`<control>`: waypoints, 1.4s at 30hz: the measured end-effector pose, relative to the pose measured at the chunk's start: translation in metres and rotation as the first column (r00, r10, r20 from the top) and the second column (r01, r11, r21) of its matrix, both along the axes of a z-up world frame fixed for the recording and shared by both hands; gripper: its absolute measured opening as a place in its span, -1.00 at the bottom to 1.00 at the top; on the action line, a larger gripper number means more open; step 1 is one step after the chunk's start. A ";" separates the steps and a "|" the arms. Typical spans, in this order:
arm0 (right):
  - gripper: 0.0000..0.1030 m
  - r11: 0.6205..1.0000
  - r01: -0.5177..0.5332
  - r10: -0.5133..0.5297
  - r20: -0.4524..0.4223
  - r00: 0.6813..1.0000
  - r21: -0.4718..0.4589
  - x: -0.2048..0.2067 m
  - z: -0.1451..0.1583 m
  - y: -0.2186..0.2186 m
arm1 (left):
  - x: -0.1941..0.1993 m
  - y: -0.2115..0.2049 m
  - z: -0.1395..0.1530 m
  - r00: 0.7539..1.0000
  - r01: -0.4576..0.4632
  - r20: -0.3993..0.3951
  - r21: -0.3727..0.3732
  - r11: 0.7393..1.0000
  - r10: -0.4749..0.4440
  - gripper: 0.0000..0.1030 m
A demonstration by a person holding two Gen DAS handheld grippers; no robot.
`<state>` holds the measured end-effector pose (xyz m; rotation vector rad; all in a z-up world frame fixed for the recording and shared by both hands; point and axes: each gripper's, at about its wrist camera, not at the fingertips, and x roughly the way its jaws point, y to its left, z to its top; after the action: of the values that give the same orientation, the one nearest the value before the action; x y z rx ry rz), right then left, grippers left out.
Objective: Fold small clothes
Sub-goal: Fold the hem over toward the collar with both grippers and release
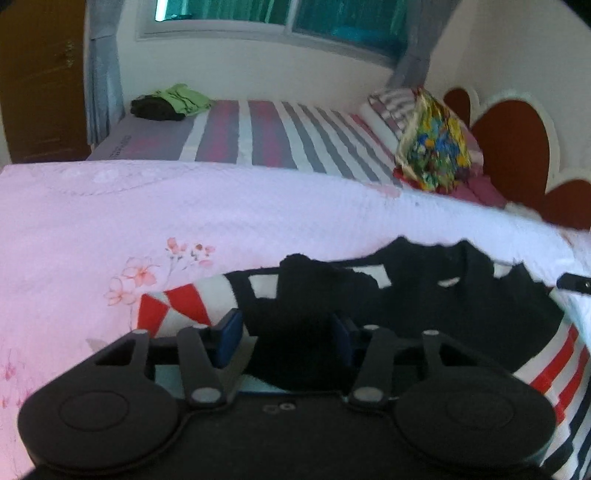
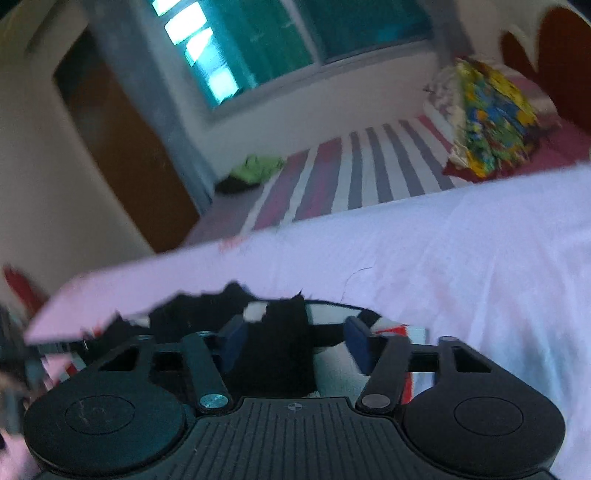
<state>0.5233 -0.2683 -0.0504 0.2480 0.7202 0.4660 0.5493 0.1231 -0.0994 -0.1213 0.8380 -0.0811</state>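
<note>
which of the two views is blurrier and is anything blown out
Right wrist view: tilted and motion-smeared, the window and striped bedsheet streaky, the pink sheet washed near white. Left wrist view: steadier, only soft, the dark garment a detail-less black mass between the left gripper fingers; fisheye bends the bed edge.

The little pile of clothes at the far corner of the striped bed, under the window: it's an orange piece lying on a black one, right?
Not orange: the left wrist view shows a lime-green piece lying on the black one. The rest holds: the pile sits at the far corner of the striped bed, under the window.
</note>
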 end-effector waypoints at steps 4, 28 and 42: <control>-0.31 0.979 -0.056 0.055 -0.010 0.998 -0.195 -0.002 -0.025 0.038 | 0.001 -0.005 -0.004 1.000 0.023 0.006 0.056 0.998 -0.023 -0.41; 0.15 0.974 0.082 -0.038 0.201 0.979 -0.213 -0.048 -0.033 0.044 | -0.015 -0.034 0.023 0.953 -0.180 0.280 0.210 0.961 0.117 0.39; -0.36 0.902 -0.055 0.091 0.063 0.994 -0.429 -0.026 -0.063 0.075 | 0.003 -0.048 -0.008 0.996 0.004 0.085 0.231 0.973 -0.024 0.64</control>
<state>0.4974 -0.1930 -0.1137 -0.2111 0.7346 0.3755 0.5527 0.0747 -0.1079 0.1062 0.7555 -0.0022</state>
